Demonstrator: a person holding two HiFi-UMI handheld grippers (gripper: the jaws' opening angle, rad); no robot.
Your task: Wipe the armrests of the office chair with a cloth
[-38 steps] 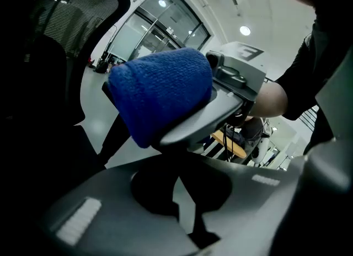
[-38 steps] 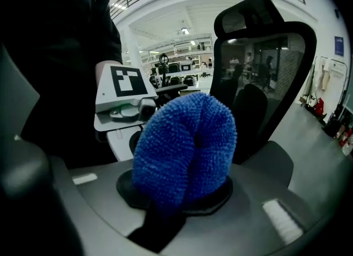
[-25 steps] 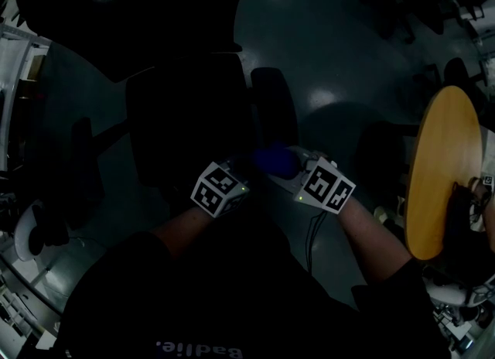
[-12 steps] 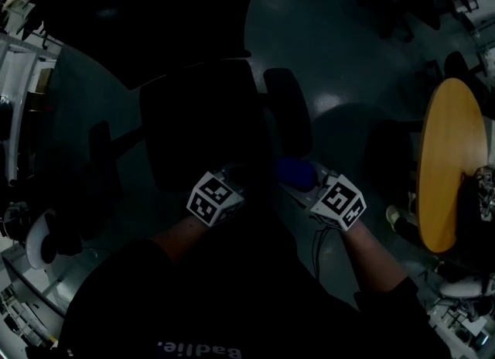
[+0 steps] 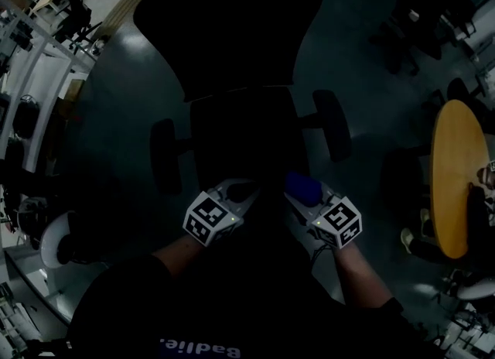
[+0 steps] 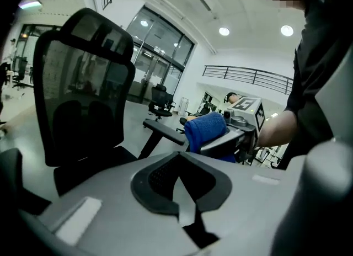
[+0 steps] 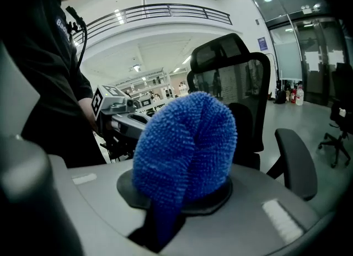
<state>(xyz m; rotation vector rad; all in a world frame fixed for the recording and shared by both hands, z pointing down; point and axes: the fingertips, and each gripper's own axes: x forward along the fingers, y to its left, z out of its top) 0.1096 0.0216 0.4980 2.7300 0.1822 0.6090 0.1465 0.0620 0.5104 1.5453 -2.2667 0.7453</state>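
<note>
The head view is dark. A black office chair stands in front of me, with its mesh backrest (image 5: 228, 25), its seat (image 5: 244, 137), its left armrest (image 5: 164, 156) and its right armrest (image 5: 332, 124). My right gripper (image 5: 298, 195) is shut on a folded blue cloth (image 5: 303, 187) just off the seat's front right corner, short of the right armrest. The cloth (image 7: 185, 150) fills the right gripper view, with the armrest (image 7: 295, 161) beyond it. My left gripper (image 5: 240, 191) hangs at the seat's front edge, its jaws (image 6: 179, 180) shut and holding nothing.
A round wooden table (image 5: 452, 179) stands at the right. Other office chairs (image 5: 402, 32) are at the far right, and desks and shelving (image 5: 31, 56) along the left. A cable (image 5: 317, 249) hangs below my right hand.
The head view has tilted, so the whole chair with its backrest now shows. Both grippers sit slightly lower in the frame, still side by side, and the cloth is still held.
</note>
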